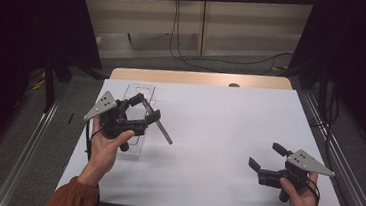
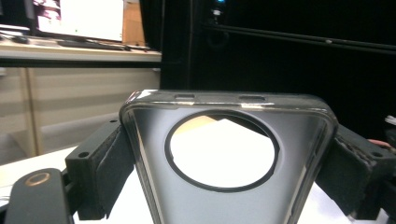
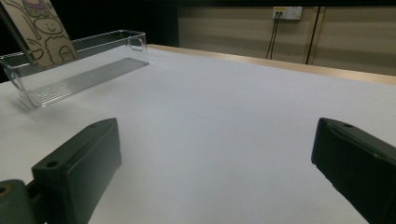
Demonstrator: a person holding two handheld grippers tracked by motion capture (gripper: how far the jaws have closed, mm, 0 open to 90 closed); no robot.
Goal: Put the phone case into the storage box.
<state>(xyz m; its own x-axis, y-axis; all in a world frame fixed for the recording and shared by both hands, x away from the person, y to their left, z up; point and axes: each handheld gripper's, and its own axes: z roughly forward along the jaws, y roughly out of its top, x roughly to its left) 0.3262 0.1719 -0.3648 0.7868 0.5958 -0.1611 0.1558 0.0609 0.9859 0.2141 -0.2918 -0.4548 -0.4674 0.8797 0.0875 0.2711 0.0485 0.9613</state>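
Left gripper (image 1: 142,110) has a phone case (image 2: 229,186) clamped by its side edges between the fingers (image 2: 100,170) — held tilted in the air above the clear tray (image 1: 144,90) at the worktop's (image 1: 218,136) left, probably so it can drop in lengthwise. Right gripper (image 1: 266,158) idles low over the right side near the front edge, fingers spread wide, nothing held — likely kept clear.

Probably a lab recording bay: black curtains (image 1: 27,19), a white-covered table (image 1: 218,136), aluminium rails (image 1: 31,145), wall sockets (image 3: 287,12) with cables.
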